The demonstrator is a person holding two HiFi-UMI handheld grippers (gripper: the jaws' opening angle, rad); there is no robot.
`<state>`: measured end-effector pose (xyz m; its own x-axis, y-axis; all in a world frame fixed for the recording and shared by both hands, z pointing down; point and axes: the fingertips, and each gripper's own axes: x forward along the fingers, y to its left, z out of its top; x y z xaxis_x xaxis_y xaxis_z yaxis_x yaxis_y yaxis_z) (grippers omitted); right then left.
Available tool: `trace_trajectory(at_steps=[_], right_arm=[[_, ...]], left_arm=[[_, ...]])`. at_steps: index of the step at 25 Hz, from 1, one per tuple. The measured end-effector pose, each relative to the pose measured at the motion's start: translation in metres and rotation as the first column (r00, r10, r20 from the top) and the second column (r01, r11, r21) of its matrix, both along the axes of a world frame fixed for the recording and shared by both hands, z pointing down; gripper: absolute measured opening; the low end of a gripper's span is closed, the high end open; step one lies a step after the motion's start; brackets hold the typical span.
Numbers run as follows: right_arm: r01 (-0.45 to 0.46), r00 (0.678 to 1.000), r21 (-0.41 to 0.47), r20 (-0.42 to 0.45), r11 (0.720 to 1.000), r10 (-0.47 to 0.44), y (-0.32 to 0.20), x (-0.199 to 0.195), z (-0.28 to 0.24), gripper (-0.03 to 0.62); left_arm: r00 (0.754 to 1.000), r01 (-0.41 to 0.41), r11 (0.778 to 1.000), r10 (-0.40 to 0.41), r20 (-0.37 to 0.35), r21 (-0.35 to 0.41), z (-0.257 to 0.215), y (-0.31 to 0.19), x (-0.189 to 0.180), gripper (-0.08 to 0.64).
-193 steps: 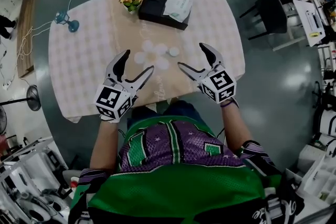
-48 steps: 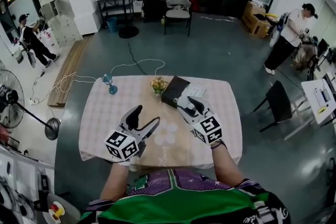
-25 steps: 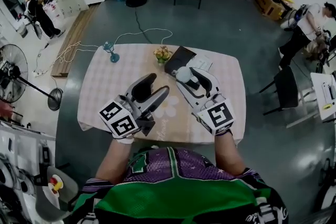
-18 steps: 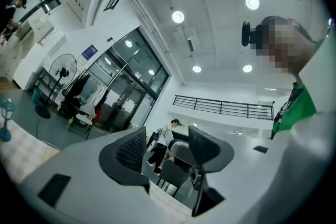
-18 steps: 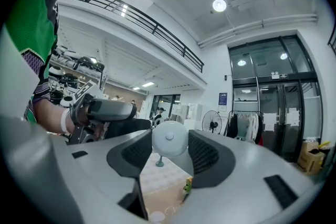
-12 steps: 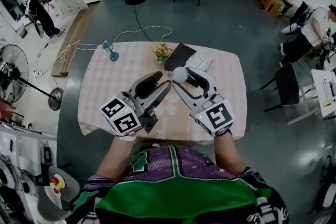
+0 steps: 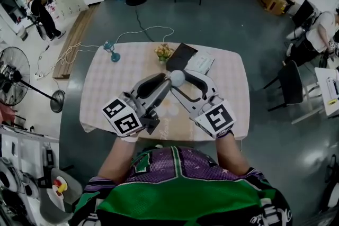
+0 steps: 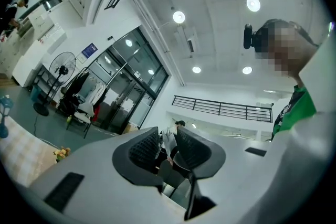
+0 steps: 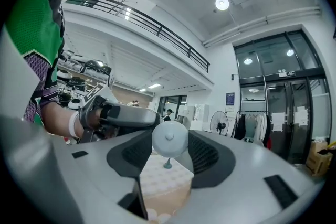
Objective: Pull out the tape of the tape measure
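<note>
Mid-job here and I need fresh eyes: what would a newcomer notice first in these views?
The round white tape measure stands out first. It is clamped between the jaws of the right claw and held up above the checked table. In the head view the left claw has its tips right beside the disc. Its jaws have just been closing to a narrow gap, with nothing clearly between them.

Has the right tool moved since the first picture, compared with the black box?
Yes. The right tool now reaches up the picture to the black box, holding a round white tape measure; before, its tips were well short of it.
</note>
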<state>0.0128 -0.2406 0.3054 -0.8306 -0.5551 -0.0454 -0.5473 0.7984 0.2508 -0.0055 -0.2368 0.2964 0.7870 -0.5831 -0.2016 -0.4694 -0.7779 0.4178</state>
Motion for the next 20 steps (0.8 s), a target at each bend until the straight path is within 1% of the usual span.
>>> trace_trajectory(at_steps=[9,14,17,20], right_arm=[[0.007,1.0,0.007,-0.017,1.0,-0.006,0.0037,0.001,0.0025,0.221],[0.003,1.0,0.008,-0.015,1.0,-0.003,0.004,0.0006,0.0011,0.221],[-0.013,1.0,-0.016,-0.021,1.0,0.013,0.0043,0.0028,0.0032,0.221],[-0.009,0.999,0.03,-0.031,0.999,0.01,0.0034,0.0025,0.001,0.221]], left_arm=[[1.0,-0.018,1.0,0.018,0.002,0.01,-0.0004,0.0051,0.0023,0.052],[1.0,-0.011,1.0,0.011,0.008,0.013,0.0003,0.0041,-0.0008,0.038],[1.0,-0.006,1.0,0.006,0.015,0.018,0.0011,0.0032,0.0001,0.035],[1.0,0.0,1.0,-0.001,0.021,0.029,0.0017,0.0028,-0.0003,0.032]])
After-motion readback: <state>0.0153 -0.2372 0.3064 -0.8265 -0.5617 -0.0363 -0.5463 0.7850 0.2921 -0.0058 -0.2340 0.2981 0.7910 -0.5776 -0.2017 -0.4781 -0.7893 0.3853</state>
